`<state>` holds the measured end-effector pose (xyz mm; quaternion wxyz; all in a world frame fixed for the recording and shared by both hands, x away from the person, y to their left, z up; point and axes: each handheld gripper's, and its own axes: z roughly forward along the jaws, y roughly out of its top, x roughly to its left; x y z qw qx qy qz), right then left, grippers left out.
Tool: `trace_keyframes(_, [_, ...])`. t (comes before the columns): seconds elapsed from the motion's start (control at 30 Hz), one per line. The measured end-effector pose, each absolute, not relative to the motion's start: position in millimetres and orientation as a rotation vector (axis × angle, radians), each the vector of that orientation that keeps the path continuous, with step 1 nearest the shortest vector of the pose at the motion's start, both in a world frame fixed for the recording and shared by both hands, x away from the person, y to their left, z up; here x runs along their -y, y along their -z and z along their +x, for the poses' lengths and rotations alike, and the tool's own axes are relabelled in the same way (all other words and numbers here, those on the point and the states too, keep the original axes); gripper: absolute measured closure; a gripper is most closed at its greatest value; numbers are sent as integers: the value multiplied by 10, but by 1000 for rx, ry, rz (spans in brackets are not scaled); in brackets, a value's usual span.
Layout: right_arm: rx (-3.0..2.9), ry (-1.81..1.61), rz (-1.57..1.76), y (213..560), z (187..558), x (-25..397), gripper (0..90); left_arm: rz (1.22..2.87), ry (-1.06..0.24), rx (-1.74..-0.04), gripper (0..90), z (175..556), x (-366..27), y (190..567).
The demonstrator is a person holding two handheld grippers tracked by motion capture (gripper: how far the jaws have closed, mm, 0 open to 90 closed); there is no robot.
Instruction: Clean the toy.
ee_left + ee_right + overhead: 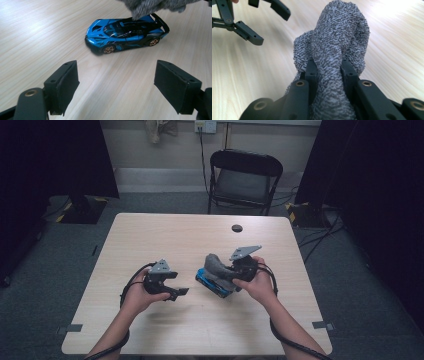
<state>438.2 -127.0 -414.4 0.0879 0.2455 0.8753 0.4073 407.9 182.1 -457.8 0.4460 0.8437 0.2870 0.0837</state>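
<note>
Grey terry cloth (337,50) is pinched between the jaws of the right gripper (328,72), which are closed tight on a bunched fold of it; the loose end stands up past the jaws. In the high view this cloth (219,266) hangs over a blue toy car (214,285), its edge touching the car's roof (seen best from the left gripper view). The car (125,35) sits on the table (175,235) right of centre, towards the near edge. Just left of it, the left gripper (116,82) hovers with its jaws spread wide, holding nothing and facing the car's side.
</note>
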Motion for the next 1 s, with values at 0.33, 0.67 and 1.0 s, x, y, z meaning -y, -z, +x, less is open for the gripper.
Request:
trace_keyframes(0.33, [-2699,-1249,570,4222,4376,625,723,2037,-245,-773,183,3905,-2250,4559])
trace_keyframes(0.67, [-2798,-1234,456,4489,4322,169,718,2024,-270,-855,178,3732,-2571,4691])
trace_keyframes(1.0, [-2857,-1192,390,4667,4267,-61,614,1995,-326,-823,169,3666,-2610,4625])
